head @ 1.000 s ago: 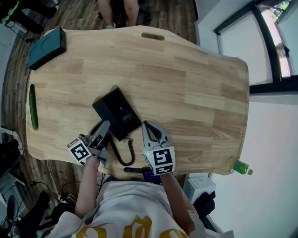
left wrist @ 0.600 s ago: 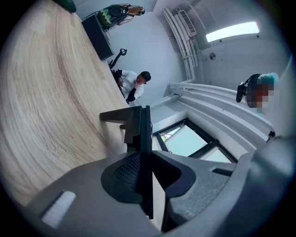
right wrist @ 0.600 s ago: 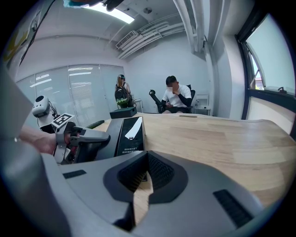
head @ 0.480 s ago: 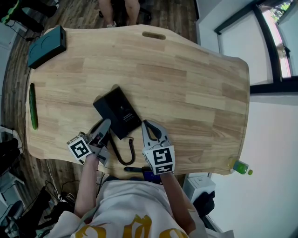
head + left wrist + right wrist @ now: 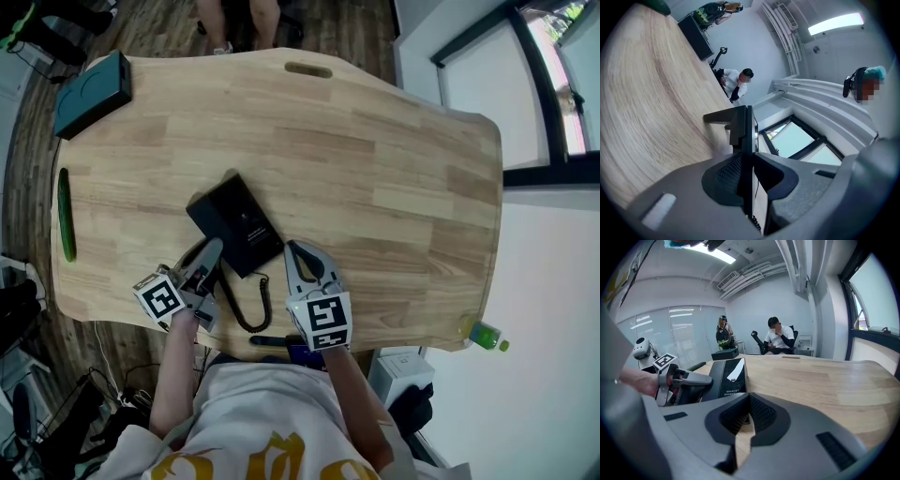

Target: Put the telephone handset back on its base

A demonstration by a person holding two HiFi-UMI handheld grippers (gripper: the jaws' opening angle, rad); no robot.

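Observation:
The black telephone base point(image 5: 239, 225) lies flat on the wooden table point(image 5: 375, 159), near the front edge. At its left side my left gripper point(image 5: 212, 249) is shut on the black handset point(image 5: 190, 256), which sits low beside the base. In the left gripper view the handset point(image 5: 743, 126) shows edge-on between the pads of that gripper point(image 5: 749, 161). A coiled cord point(image 5: 246, 314) loops from there toward the table's front edge. My right gripper point(image 5: 292, 249) rests just right of the base, shut and empty. Its own view shows the base point(image 5: 729, 376) and the left gripper point(image 5: 707, 380) ahead of its jaws point(image 5: 749, 401).
A teal box point(image 5: 94, 94) sits at the far left corner and a long green thing point(image 5: 67, 216) lies along the left edge. A person point(image 5: 780, 338) sits at the far end of the table. A green bottle point(image 5: 483, 337) stands off the table's front right corner.

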